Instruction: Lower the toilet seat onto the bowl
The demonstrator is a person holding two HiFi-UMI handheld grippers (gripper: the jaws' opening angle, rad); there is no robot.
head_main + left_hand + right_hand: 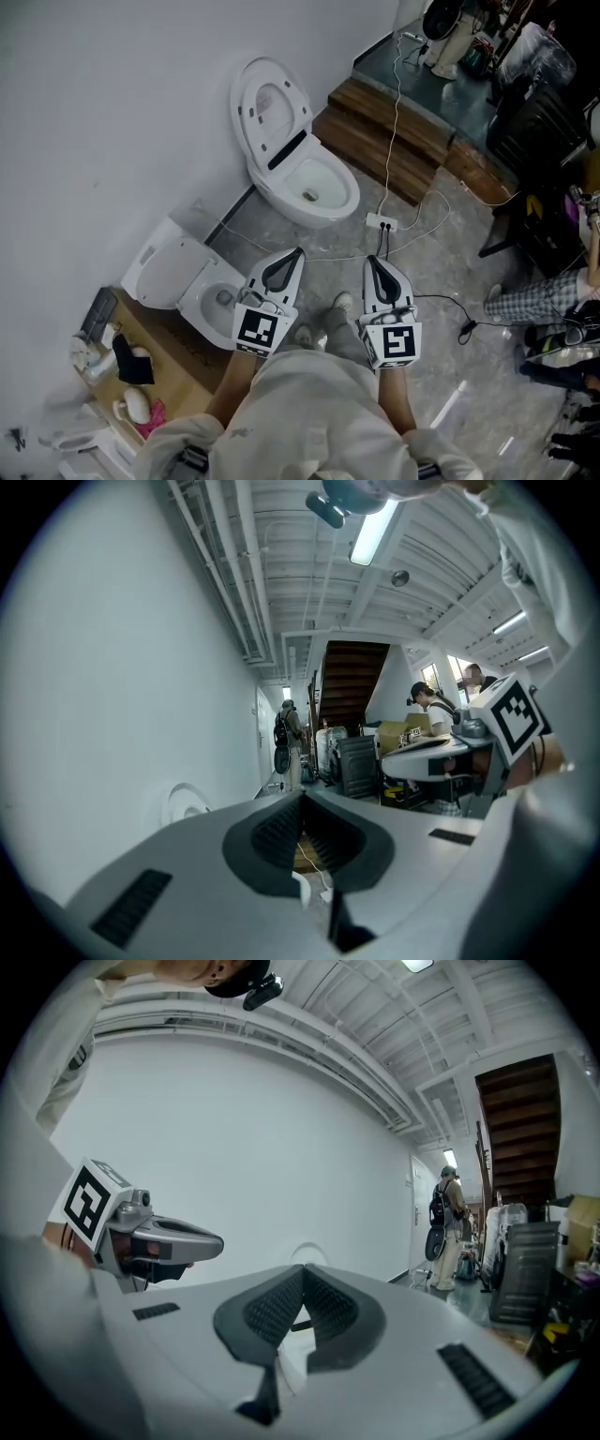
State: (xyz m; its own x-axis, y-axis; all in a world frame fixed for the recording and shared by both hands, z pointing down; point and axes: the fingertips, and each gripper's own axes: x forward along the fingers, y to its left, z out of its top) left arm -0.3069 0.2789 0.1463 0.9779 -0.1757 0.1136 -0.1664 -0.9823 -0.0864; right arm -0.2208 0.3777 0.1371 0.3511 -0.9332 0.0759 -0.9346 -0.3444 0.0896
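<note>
A white toilet stands against the wall in the head view, its seat and lid (270, 110) raised upright over the open bowl (317, 190). Both grippers are held side by side, short of that bowl, pointing toward it. My left gripper (297, 252) is shut with nothing in it, and my right gripper (370, 261) is shut and empty too. In the left gripper view the jaws (302, 801) meet, and the raised seat (184, 804) shows pale against the wall. In the right gripper view the closed jaws (304, 1270) partly hide the seat (306, 1251); the left gripper (155, 1233) shows beside it.
A second white toilet (175, 272) sits at the left, close to my left gripper. A power strip (381, 222) and cables lie on the floor ahead. Wooden steps (380, 131) rise beyond the toilet. A cardboard box (159, 356) holds clutter at lower left. People (448, 1227) stand down the corridor.
</note>
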